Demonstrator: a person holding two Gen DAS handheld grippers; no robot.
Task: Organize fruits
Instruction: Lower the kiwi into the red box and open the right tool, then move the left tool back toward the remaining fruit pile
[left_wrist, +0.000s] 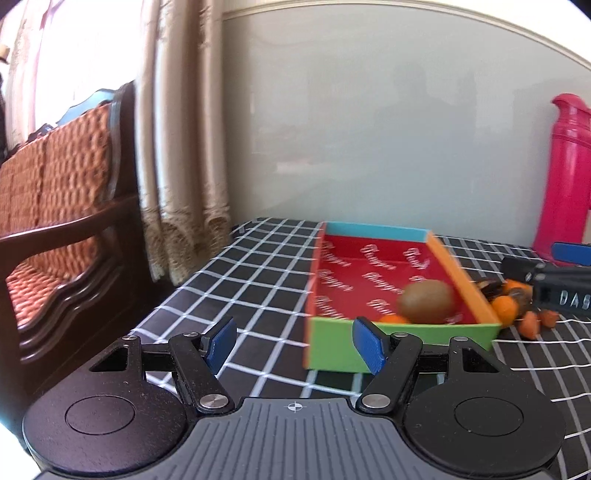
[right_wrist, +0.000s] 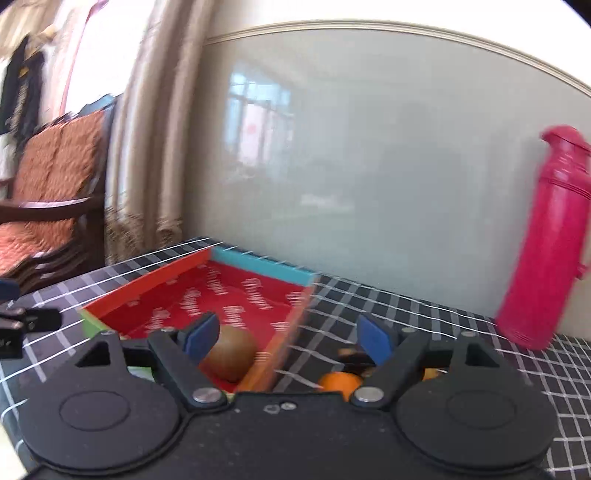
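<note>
A shallow cardboard box with a red printed inside and green, orange and blue walls lies on the checked tablecloth. A brown kiwi and a small orange fruit lie in its near right corner. Small oranges and a dark fruit lie on the cloth right of the box. My left gripper is open and empty, in front of the box's green wall. My right gripper is open and empty above the box's orange wall, with the kiwi to its left and an orange to its right.
A tall pink flask stands at the back right by the grey wall panel. A wooden chair with an orange cushion and a curtain are to the left of the table. The right gripper's body shows at the left view's right edge.
</note>
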